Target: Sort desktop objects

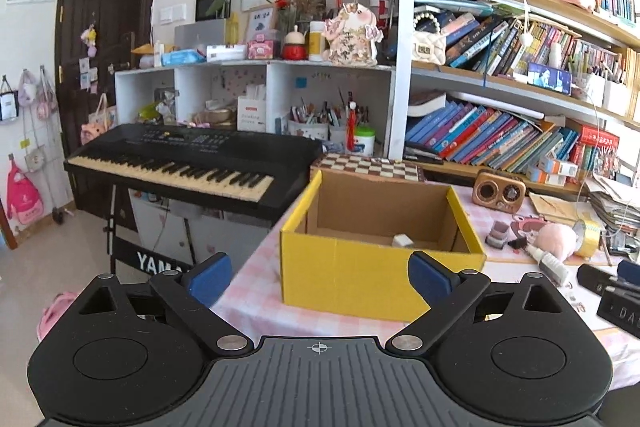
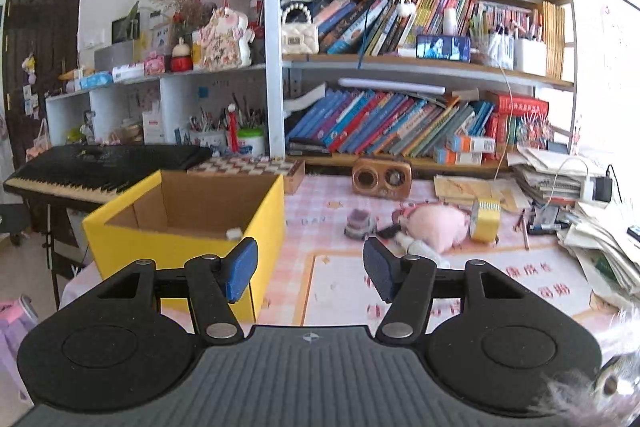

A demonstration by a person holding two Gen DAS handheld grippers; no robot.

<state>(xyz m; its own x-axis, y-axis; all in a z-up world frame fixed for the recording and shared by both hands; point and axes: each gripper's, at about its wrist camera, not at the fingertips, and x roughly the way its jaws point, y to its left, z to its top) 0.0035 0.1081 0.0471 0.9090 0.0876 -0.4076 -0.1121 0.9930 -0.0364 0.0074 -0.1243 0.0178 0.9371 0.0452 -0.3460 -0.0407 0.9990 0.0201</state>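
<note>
Both tongs, left (image 1: pixel 320 277) and right (image 2: pixel 310 265), stand released with nothing between the pads. Ahead on the counter (image 2: pixel 320 203) lie a pink plush (image 2: pixel 434 227), soft and light, best pinched mid-body, and a tape roll (image 2: pixel 485 219), stiff, best taken across its rim. The box (image 2: pixel 192 227) sits left.

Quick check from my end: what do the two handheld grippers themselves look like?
Both look alike. The left gripper and right gripper have black linkage arms with silver pivot pins, two blue padded fingers, round black side housings and a grey ribbed base bearing a small crosshair mark. No cables or sleeves show.
</note>
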